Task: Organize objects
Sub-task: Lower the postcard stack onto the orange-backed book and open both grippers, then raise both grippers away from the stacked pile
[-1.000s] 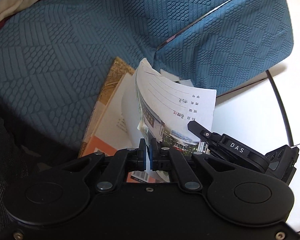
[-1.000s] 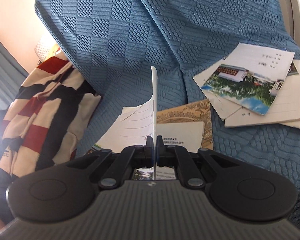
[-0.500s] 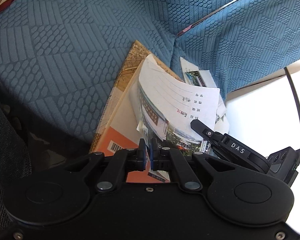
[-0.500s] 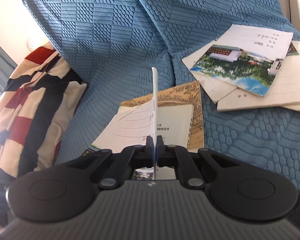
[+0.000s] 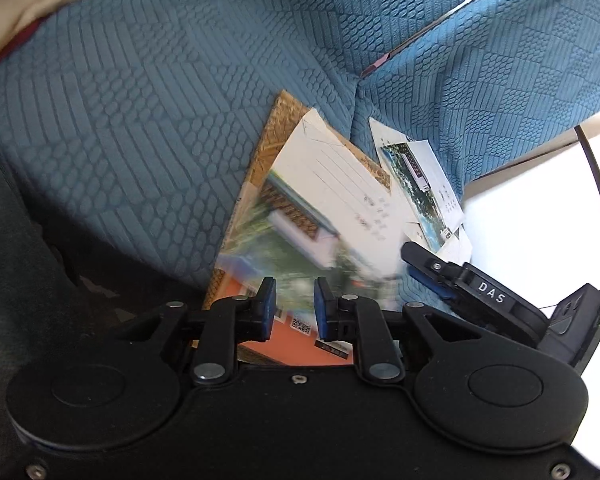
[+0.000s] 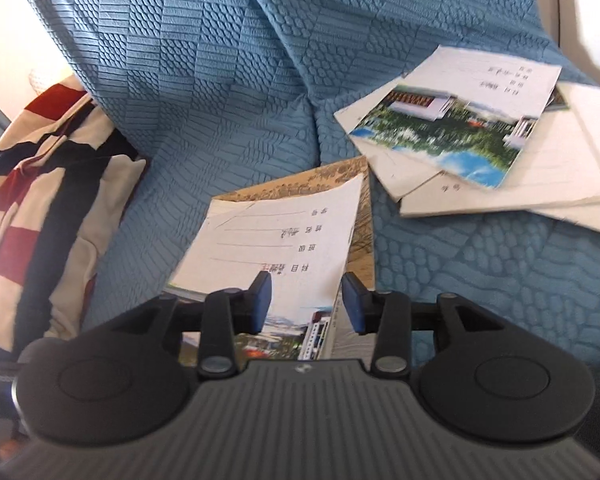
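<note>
Exercise booklet (image 6: 276,236), released flat upon the orange-backed book (image 5: 300,340) on the blue sofa cover (image 6: 204,92), lies askew beneath the left gripper (image 5: 295,309) and right gripper (image 6: 306,306), both opening with nothing clamped; slippage off the book is risked if nudged on withdrawal.

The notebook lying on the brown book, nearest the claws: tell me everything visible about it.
The notebook is thin, with a soft paper cover: white with ruled lines and printed characters on the far part, a colour photo of buildings and greenery on the near part. It lies flat and slightly askew on the brown patterned book, on the blue textured sofa cover. One far corner looks creased. Neither opening claw grips it.
</note>
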Tool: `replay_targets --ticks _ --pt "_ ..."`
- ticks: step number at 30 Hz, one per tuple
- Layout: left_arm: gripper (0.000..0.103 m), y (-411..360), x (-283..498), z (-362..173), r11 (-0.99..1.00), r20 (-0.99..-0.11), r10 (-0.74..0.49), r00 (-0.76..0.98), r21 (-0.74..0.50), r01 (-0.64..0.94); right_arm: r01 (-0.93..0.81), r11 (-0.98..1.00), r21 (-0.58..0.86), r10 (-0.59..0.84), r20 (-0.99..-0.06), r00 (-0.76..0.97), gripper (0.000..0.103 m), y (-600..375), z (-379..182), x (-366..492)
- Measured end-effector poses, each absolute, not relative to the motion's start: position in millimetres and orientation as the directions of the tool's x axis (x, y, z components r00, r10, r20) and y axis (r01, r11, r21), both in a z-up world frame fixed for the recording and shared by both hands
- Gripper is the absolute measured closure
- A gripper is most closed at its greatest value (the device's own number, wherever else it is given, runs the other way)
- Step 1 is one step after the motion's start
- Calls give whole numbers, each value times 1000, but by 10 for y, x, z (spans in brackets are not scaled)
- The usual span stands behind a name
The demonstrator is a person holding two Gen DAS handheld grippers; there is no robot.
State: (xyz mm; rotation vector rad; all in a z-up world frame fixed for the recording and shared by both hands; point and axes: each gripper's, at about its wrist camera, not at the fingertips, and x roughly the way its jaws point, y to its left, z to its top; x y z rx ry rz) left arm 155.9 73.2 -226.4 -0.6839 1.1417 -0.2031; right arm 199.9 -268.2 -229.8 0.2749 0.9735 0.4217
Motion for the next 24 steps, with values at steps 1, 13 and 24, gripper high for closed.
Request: replay_targets --ticks 1,13,24 --pt "86 734 1551 -2222 788 -768 -476 428 -589 -181 -223 891 396 453 -738 500 60 -2698 -2259 1991" --pt "86 494 1490 -1433 859 -715 -420 559 -513 -10 -305 895 326 445 -610 655 60 -2830 -1369 1638" --pt "86 193 1371 -971 879 -659 -420 624 -466 100 -317 898 305 436 -522 733 60 -2943 -913 1209"
